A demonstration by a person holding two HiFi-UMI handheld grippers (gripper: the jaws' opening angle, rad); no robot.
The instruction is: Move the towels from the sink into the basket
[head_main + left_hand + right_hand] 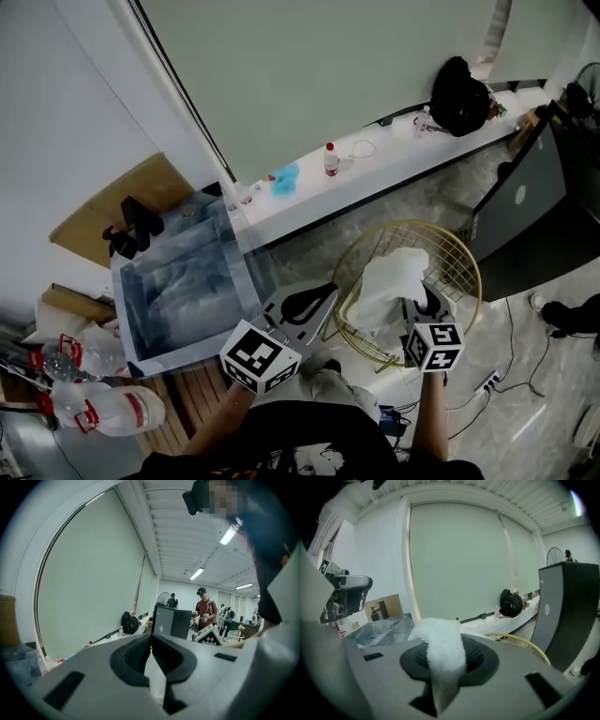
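Observation:
A white towel [389, 277] hangs over the gold wire basket [450, 239], its lower part inside the rim. My right gripper [419, 305] is shut on the towel at its near edge. In the right gripper view the towel [443, 651] drapes over the jaws of the right gripper [440, 639], with the basket rim [520, 641] just beyond. The sink [239, 272] stands to the left; I make out no towel in its glassy basin. Between sink and basket my left gripper [323, 292] hovers, jaws together and nothing held. The left gripper [151, 641] points level across the room.
A black faucet [131, 230] sits behind the sink. A white ledge [394, 164] carries a bottle [330, 159], a blue item [284, 180] and a black bag [459, 94]. A dark cabinet [525, 216] stands right of the basket. Plastic bottles [103, 408] and cables [487, 380] lie on the floor.

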